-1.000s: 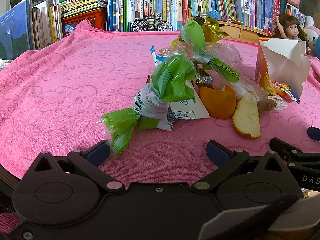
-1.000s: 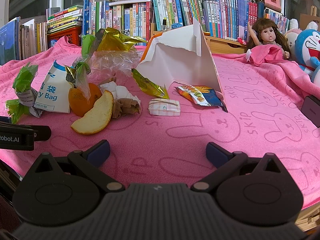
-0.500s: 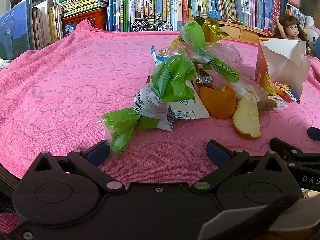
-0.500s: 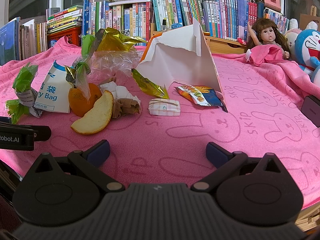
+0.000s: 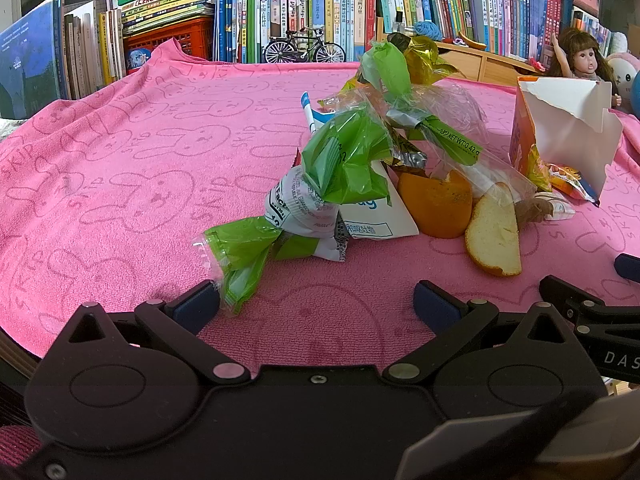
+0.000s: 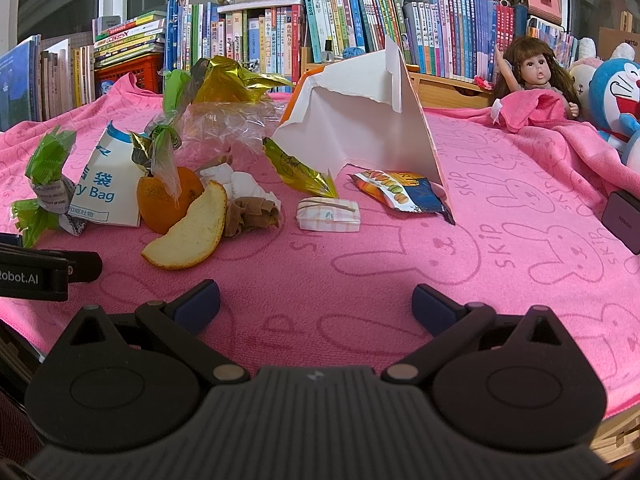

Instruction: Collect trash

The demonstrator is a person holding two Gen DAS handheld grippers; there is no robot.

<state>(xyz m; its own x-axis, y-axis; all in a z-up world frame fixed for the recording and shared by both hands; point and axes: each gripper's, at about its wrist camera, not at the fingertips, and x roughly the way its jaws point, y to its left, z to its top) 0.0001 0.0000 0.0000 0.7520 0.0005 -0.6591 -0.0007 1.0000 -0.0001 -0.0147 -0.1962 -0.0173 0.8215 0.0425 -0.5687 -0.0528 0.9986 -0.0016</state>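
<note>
Trash (image 6: 192, 200) on pink towel (image 6: 500, 240)

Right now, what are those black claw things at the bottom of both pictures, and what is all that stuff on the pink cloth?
Those claws are two grabbing tools, one in each of a person's hands. Each tool carries a camera looking forward along its two fingers, so there is one picture per tool. The left gripper and the right gripper are both open and hold nothing. On the pink bunny-print towel lies rubbish: a crumpled green plastic wrapper, a white paper bag with blue writing, curved orange peel pieces, a torn white cardboard box and a colourful snack packet. Books and a doll stand behind.
</note>
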